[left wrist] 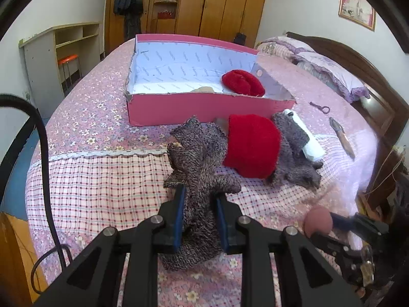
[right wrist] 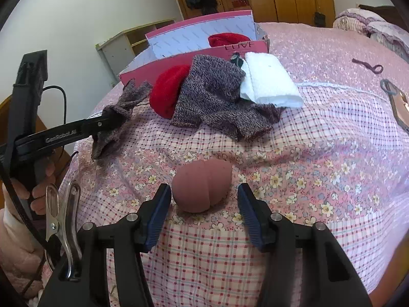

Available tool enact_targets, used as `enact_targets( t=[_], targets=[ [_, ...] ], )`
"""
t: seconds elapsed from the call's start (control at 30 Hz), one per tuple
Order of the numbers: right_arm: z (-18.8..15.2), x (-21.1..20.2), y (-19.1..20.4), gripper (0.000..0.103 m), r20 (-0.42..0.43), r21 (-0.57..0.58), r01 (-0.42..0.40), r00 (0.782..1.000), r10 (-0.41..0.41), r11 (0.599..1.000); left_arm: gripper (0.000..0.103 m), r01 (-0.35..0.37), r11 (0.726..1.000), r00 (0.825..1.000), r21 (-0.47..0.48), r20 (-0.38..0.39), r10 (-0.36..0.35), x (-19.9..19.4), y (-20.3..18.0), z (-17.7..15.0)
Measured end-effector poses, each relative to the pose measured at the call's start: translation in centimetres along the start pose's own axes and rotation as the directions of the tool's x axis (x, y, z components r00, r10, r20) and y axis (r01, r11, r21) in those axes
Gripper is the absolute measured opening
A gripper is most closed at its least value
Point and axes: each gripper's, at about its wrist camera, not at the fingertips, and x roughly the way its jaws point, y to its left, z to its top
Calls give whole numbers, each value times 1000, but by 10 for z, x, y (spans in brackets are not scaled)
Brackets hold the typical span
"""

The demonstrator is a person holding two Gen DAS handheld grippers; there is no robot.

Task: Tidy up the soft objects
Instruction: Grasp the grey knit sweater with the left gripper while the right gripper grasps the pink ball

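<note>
Grey knitted wool sits tight between the two blue pads of our left tool [left wrist: 200, 220]. It is a grey glove [left wrist: 198, 163], and the tool is squeezed shut on its cuff end. The glove stands up long and tall, away from us, with its fingers pointing up and toward the pink box [left wrist: 204, 107]. One fat thumb sticks out to the right.

Our right tool [right wrist: 204, 204] is wide open. Its pads are on each side of a pink sponge [right wrist: 202, 186] that rests on the bed [right wrist: 306, 153]. We see gaps between the pads and the sponge, so the tool is not holding it. The sponge is round like an egg, with a line down it, and its narrow end points toward us and a bit to the right.

Past the glove there is a small pile on the bed, just in front of the pink box. A red hat [left wrist: 251, 145] lies in the middle. A second grey glove [right wrist: 217, 99] lies under and beside it, spread out flat, with its fingers pointing toward us in the right view. A folded white towel [right wrist: 271, 84] leans on the far side of that glove, long way going from the box toward the right.

Inside the open box we see another red soft thing [left wrist: 242, 81] in the right corner.
</note>
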Motion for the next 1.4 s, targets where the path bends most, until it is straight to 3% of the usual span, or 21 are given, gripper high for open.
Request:
enact_targets(
  t=[0.3,0.57,1.4],
  targets=[
    [6,4,5,42,-1,-10,0,1000,0,1000,23,41,999,999,-8,21,-40,-25,1,-3],
    [12,-11,13,41,68,-27,-22,997,23,999,23,44,999,998,-12,53,-43,-41,5,2],
    [40,-31,15,41,138,-68,-42,989,52,997,23,13,999,992,-29,128,-10,-61,9,35]
  ],
)
